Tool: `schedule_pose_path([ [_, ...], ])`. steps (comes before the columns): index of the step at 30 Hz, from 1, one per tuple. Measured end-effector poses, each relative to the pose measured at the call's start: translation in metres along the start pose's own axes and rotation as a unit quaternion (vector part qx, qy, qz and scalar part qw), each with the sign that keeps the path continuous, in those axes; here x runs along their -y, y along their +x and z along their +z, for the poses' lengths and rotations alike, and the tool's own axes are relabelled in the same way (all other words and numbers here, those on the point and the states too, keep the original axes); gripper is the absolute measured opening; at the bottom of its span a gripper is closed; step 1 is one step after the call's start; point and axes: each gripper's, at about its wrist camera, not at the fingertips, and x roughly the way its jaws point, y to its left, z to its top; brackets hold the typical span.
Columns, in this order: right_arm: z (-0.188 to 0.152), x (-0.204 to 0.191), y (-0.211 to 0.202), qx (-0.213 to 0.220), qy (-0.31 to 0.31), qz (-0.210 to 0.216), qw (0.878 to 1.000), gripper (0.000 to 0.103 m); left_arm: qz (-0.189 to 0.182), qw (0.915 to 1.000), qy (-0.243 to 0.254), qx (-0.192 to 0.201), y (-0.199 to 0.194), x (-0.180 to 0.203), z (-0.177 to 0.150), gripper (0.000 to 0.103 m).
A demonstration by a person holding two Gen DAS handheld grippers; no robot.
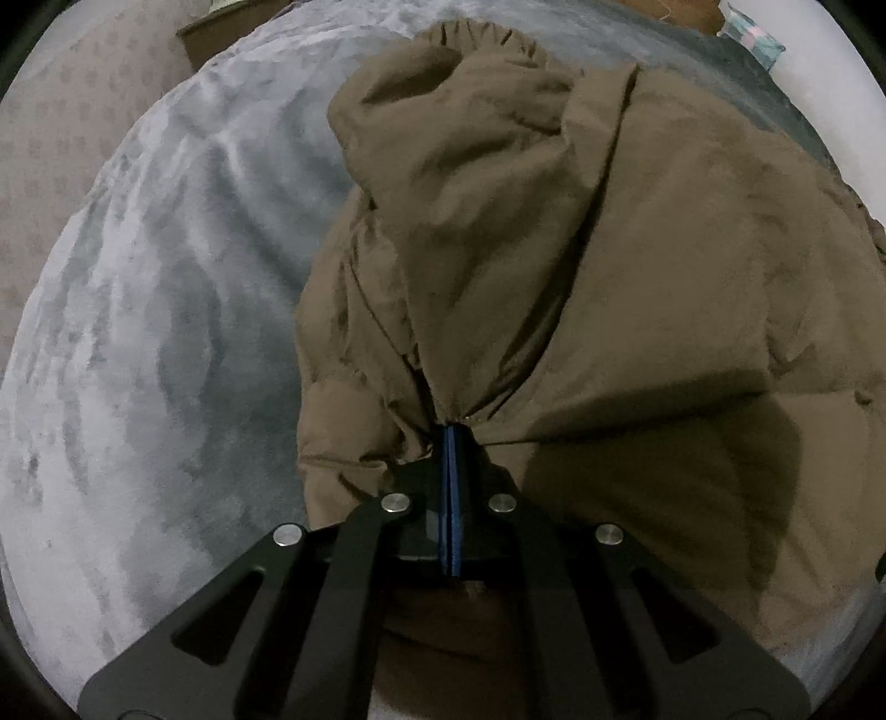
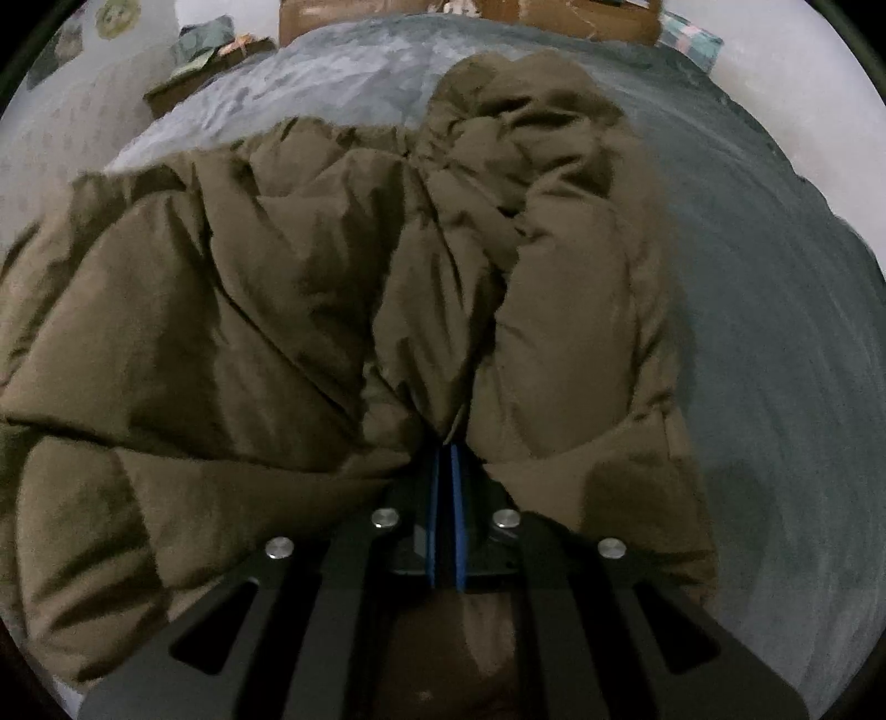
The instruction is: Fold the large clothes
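While both pinch, jacket [image 1: 554, 266] (cuff far) lies lengthwise.

The jacket [image 1: 581, 266] ahead of both grippers is matt brown cloth, puffy and quilted, creased into soft folds. Under it the blanket [image 1: 166, 310] is grey plush — velvety, with a faint sheen. The left gripper [image 1: 453, 429] and right gripper [image 2: 446, 446] are matt black plastic — blue pads, shiny metal bolts.

grey plush blanket [image 1: 166, 310], cardboard boxes [image 2: 576, 14] beyond its far edge
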Motion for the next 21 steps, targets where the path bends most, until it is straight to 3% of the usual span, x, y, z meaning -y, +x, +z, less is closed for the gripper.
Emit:
schedule_pose_path([
  [2, -0.004, 0.005, -0.014, 0.004, 0.01, 0.012, 1.0, 0.014, -0.001, 1.0, -0.001, 0.006, -0.011, 0.0, 0.0, 0.007],
  [3, -0.005, 0.007, -0.022, 0.009, 0.013, 0.017, 1.0, 0.03, -0.005, 0.9999, -0.002, 0.01, -0.016, -0.002, 0.0, 0.013],
  [4, -0.006, 0.008, -0.029, 0.015, 0.014, 0.02, 1.0, 0.05, -0.013, 0.9997, -0.004, 0.02, -0.026, -0.003, -0.001, 0.035],
  [5, -0.009, 0.009, -0.043, 0.033, 0.013, 0.015, 0.999, 0.058, -0.021, 0.9993, -0.005, 0.032, -0.035, -0.004, -0.003, 0.064],
  [7, -0.014, 0.009, -0.059, 0.055, 0.004, 0.007, 0.998, 0.075, 0.014, 0.997, -0.005, 0.076, -0.059, -0.002, -0.011, 0.098],
  [9, -0.02, 0.009, -0.076, 0.075, -0.005, -0.005, 0.997, 0.08, 0.05, 0.9927, 0.016, 0.109, -0.077, 0.002, -0.02, 0.1],
  [13, -0.032, 0.022, -0.096, 0.102, 0.002, -0.029, 0.994, 0.091, 0.049, 0.9914, 0.023, 0.119, -0.092, -0.003, -0.036, 0.1],
  [21, -0.055, 0.047, -0.087, 0.088, 0.04, -0.027, 0.995, 0.092, -0.009, 0.9938, -0.049, 0.099, -0.077, -0.032, -0.064, 0.1],
])
